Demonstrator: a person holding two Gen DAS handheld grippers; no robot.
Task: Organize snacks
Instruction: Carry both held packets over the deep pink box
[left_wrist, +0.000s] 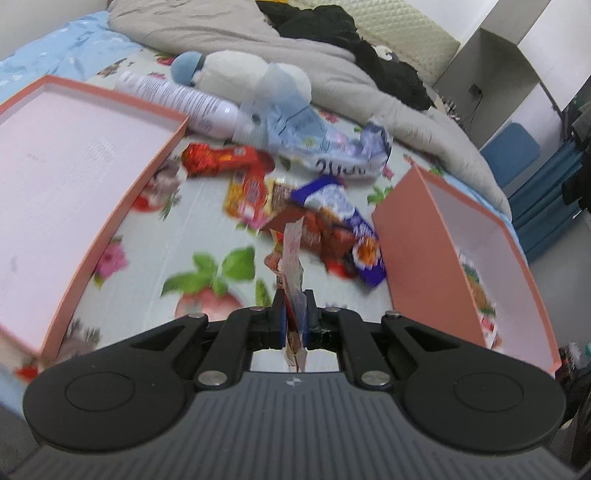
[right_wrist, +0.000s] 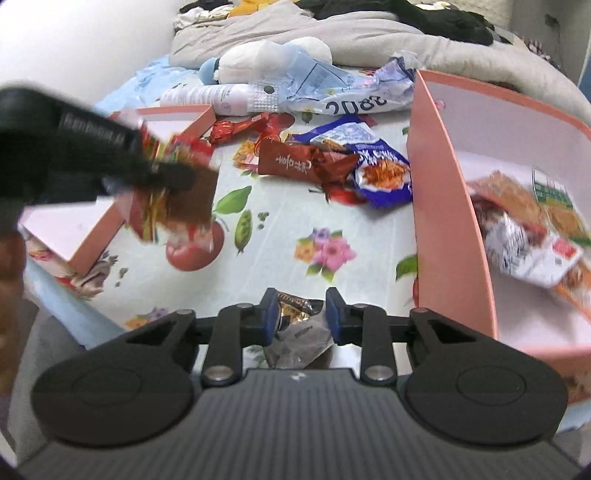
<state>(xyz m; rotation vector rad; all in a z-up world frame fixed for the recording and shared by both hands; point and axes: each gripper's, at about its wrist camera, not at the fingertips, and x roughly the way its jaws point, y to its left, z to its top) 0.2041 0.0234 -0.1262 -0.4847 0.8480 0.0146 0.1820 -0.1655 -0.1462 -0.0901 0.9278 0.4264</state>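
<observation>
On the flower-printed bed sheet (right_wrist: 280, 236), two salmon-pink cardboard box halves flank a loose heap of snack packets. One shallow pink half (left_wrist: 74, 177) lies at nine o'clock in the left wrist view; the deeper pink half (right_wrist: 447, 206) stands at three o'clock in the right wrist view, already holding a few blurred packets (right_wrist: 524, 225) — their count cannot be told.

The left gripper (left_wrist: 293, 314) has its fingers pinched tight on a thin red-and-white snack packet (left_wrist: 293, 254), seen edge-on. The right gripper (right_wrist: 301, 314) has a dark crinkled gold-and-black wrapper (right_wrist: 299, 321) between its blue pads (right_wrist: 269, 317); whether they press it cannot be told.

At twelve o'clock of the heap lie a brown packet with white script (right_wrist: 291, 162), a blue-purple noodle-snack bag (right_wrist: 384, 173), and a red foil sweet (right_wrist: 221, 133). Behind them a white printed bottle (right_wrist: 218, 96), a crumpled pale-blue plastic bag (right_wrist: 332, 88) and a white-and-blue plush toy (right_wrist: 266, 55) block the far side, with a grey blanket (right_wrist: 332, 29) beyond.

Open sheet runs between the boxes toward six o'clock — the bed's near edge sits close by.
</observation>
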